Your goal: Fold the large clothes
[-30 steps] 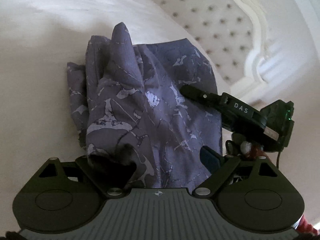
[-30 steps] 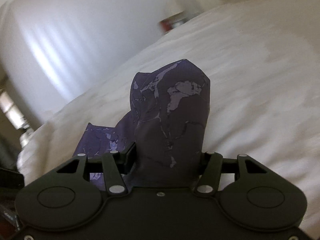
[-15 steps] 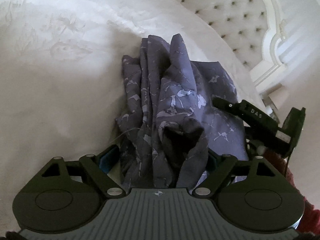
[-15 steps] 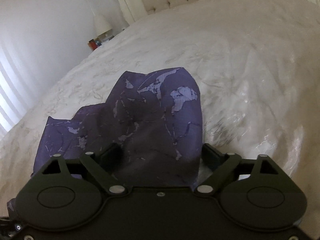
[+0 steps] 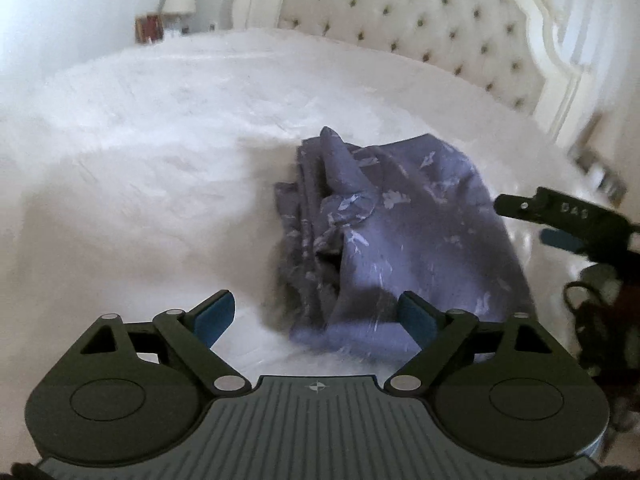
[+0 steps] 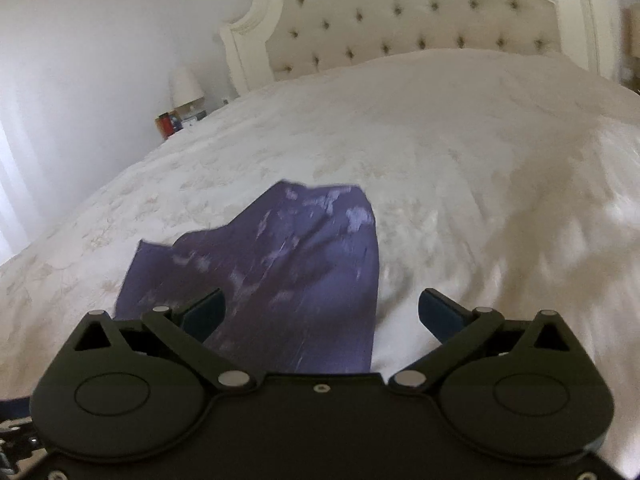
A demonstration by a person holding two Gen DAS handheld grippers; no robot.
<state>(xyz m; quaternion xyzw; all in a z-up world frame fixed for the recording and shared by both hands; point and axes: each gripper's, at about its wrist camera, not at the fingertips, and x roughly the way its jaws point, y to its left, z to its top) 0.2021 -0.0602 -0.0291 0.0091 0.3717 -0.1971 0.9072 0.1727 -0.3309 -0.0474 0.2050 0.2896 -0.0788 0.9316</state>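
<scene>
Left tongs (image 5: 316, 316) jaws spread wide, opening, nothing gripped; cloth (image 5: 404, 232) lies at 12–1 o'clock on bed (image 5: 140, 168). Right tongs (image 6: 320, 314) also opening, cloth (image 6: 280, 272) betw. jaws but loose. Headboard (image 6: 400, 16) at 12.

Left gripper (image 5: 316, 316): jaws opening, blue pads set wide apart, nothing pressed between them; pointed obliquely downward toward the headboard end of the bed.

Right gripper (image 6: 320, 314): jaws opening, spread wide, pads clear of contact on both sides; angled downward toward the headboard end likewise. Its black finger (image 5: 532, 206), lettered "DAS", is seen in the left wrist view at the right edge, with one blue pad (image 5: 562, 240) exposed beneath it. A dark red sleeve is glimpsed behind it, blurred.
</scene>
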